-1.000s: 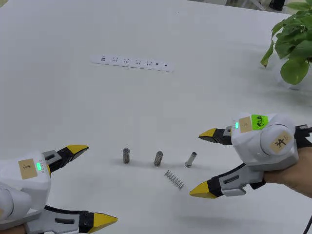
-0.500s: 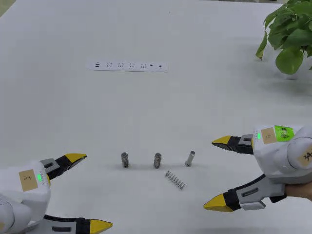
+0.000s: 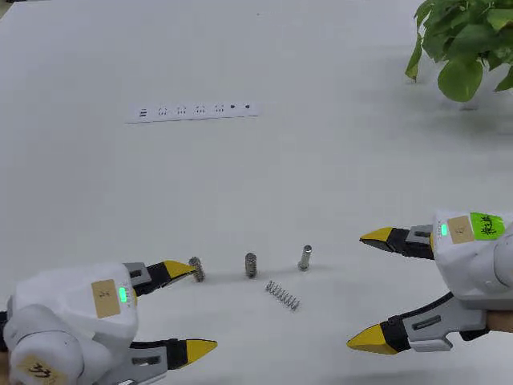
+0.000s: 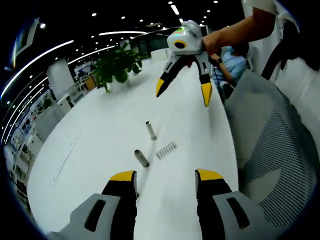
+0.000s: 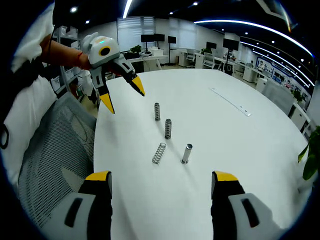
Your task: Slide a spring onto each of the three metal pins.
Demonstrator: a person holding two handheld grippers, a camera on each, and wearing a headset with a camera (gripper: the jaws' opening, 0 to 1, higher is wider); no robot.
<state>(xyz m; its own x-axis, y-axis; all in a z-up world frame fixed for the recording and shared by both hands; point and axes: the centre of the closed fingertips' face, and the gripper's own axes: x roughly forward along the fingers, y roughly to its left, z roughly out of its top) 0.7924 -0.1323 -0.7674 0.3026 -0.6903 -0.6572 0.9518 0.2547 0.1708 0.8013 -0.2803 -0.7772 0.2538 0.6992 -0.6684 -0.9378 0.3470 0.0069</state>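
Three short metal pins stand in a row on the white table. The left pin and the middle pin each carry a spring. The right pin is bare. A loose spring lies flat just in front of it. My left gripper is open at the bottom left, its far tip close beside the left pin. My right gripper is open, to the right of the bare pin. The right gripper view has the bare pin and loose spring ahead of the open jaws.
A white power strip lies flat further back on the table. A leafy plant stands at the far right corner. A grey mesh chair stands by the table's near edge.
My left gripper has moved forward and right, so its far tip now sits by the left pin. My right gripper has drawn back to the right. Pins and loose spring have not moved.
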